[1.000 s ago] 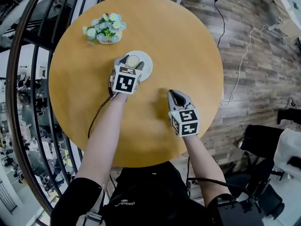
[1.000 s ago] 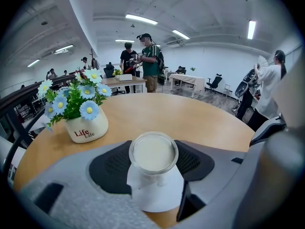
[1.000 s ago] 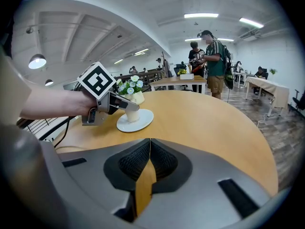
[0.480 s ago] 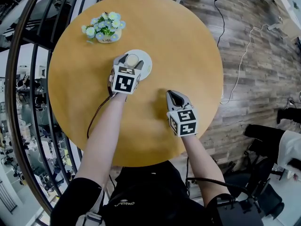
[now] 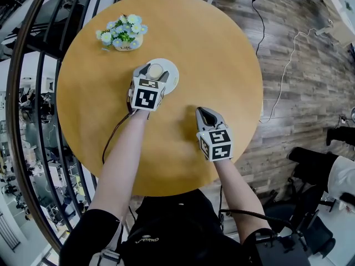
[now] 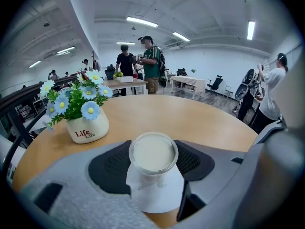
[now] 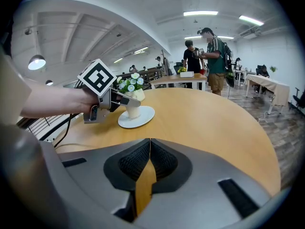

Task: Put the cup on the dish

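Cup [image 6: 153, 152] was seen standing on the dish [image 6: 157, 199], clasped between the widely spread jaws of the left gripper [image 6: 152, 162]. The right gripper [image 7: 149, 147] was held well apart, pressed closed on nothing. If the left gripper were withdrawn before the jaws were fully parted, the cup could be dragged off or tipped.

The round wooden table [image 5: 222, 54] I work at fills the upper middle of the head view. On it, a small white flower pot [image 5: 123, 44] with blue and white blooms stands at the upper left, and a white dish [image 5: 174, 76] sits near it, lower right of the pot.
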A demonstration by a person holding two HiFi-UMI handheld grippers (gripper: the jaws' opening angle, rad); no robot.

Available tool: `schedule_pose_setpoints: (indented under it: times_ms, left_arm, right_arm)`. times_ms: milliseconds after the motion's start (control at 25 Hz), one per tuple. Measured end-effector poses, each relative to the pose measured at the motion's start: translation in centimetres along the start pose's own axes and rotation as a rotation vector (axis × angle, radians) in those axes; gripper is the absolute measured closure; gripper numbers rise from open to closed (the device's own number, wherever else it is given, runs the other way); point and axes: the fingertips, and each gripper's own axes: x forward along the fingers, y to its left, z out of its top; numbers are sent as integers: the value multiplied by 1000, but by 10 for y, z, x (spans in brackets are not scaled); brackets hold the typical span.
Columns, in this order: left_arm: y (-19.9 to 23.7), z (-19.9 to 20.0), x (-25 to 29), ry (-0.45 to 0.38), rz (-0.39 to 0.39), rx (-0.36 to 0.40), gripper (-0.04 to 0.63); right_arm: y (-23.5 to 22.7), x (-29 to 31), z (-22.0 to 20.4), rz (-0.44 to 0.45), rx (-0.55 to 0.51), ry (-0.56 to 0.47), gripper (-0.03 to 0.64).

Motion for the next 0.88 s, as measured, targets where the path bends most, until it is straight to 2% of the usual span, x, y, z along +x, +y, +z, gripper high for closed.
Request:
schedule_pose_setpoints:
  times_ms: [200, 880]
  left_arm:
    - [-2, 1, -2, -8, -17, -24, 277]
    - [-2, 1, -3, 6, -38, -23, 277]
  right_arm:
    - [-1, 0, -3, -1, 3, 2, 612]
    - [-1, -1, 3, -4, -1, 1, 612]
